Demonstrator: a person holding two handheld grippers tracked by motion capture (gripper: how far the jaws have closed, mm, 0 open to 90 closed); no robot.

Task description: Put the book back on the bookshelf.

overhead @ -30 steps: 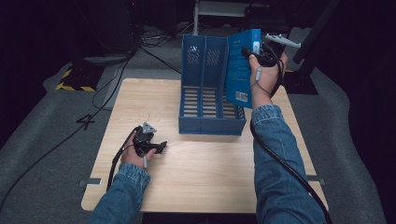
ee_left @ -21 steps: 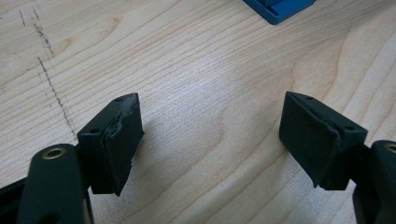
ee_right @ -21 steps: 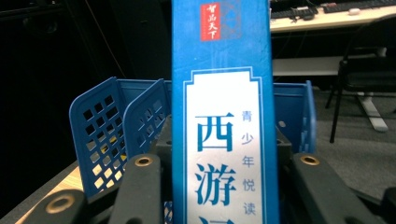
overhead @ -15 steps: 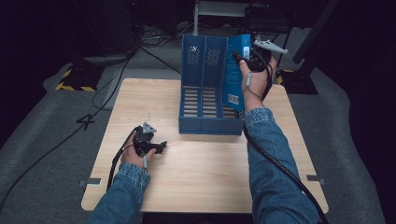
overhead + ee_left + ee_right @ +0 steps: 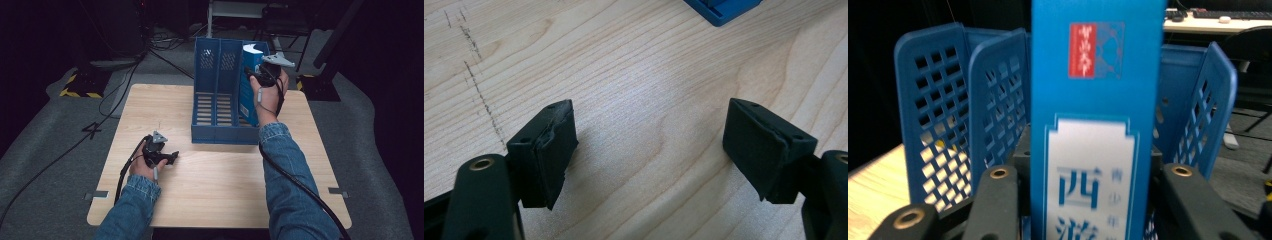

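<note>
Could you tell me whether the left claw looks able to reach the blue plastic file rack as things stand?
Probably yes. The left claw rests open on the wooden table, and only bare tabletop lies between it and the blue plastic file rack. The right claw, holding the blue book, works at the rack's right slot, away from that path.

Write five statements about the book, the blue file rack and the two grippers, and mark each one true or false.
1. The right gripper is shut on the blue book. True.
2. The blue book lies flat on the table. False: it stands upright at the rightmost slot of the blue file rack.
3. The left gripper holds a pen. False: its jaws stand open over bare wood with nothing between them.
4. The blue file rack has perforated upper walls. True.
5. The left gripper is inside the rack. False: it rests near the table's left front, apart from the rack.
</note>
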